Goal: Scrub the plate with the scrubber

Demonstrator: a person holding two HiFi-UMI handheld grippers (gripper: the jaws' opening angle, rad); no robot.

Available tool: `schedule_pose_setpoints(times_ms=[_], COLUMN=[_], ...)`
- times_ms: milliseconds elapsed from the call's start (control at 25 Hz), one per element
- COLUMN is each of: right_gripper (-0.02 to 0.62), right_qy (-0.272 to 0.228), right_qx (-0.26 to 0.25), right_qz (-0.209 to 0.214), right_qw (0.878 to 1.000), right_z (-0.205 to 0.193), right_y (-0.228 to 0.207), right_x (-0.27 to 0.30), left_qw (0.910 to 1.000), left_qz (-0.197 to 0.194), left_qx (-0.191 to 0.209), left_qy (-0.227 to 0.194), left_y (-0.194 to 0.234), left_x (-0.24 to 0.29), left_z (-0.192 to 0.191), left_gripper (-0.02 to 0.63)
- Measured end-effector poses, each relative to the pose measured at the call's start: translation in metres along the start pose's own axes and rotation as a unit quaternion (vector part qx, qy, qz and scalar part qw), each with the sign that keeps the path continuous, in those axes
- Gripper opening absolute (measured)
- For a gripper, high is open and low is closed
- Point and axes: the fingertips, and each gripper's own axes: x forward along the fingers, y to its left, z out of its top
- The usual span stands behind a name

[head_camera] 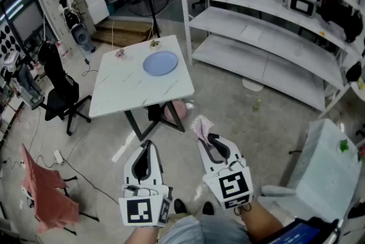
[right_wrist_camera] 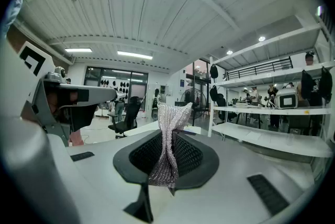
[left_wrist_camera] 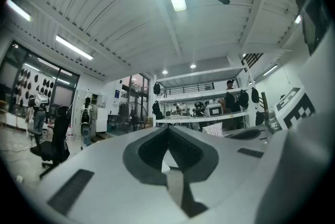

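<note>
A round blue plate [head_camera: 161, 62] lies on the far side of a white marble-look table [head_camera: 131, 89], well ahead of both grippers. My right gripper [head_camera: 206, 138] is held low near my body, shut on a silvery mesh scrubber [head_camera: 201, 125]. In the right gripper view the scrubber [right_wrist_camera: 168, 113] stands pinched between the jaws of that gripper [right_wrist_camera: 170, 140] and fans out above them. My left gripper [head_camera: 147, 145] hovers beside it over the floor. In the left gripper view the left gripper [left_wrist_camera: 167, 131] has its jaws together, with nothing in them.
Two small items [head_camera: 120, 53] [head_camera: 153, 43] lie near the table's far edge. White shelving [head_camera: 256, 37] runs along the right. A black office chair [head_camera: 60, 86] stands left of the table, a red draped chair [head_camera: 43, 191] at lower left and a pink stool [head_camera: 177, 109] under the table.
</note>
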Motion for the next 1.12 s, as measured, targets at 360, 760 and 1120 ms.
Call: schedule_pose_setpoints(times_ms=[360, 760, 1120], right_gripper=[0.077, 0.086, 0.087], right_qy=[-0.009, 0.006, 0.028], right_qx=[0.005, 0.019, 0.036], right_qz=[0.003, 0.016, 0.024], right_qw=[1.0, 1.0, 0.999], right_z=[-0.002, -0.018, -0.032], right_y=[-0.009, -0.025, -0.032], right_x=[0.002, 0.027, 0.125], left_qw=[1.0, 0.9991, 0.9981], left_qz=[0.003, 0.024, 0.027], left_qx=[-0.001, -0.009, -0.025], left_qy=[0.009, 0.033, 0.048], left_y=[0.0, 0.013, 0.076], left_x=[0.007, 0.021, 0.1], left_z=[-0.008, -0.032, -0.065], left_gripper=[0.006, 0.007, 0.006])
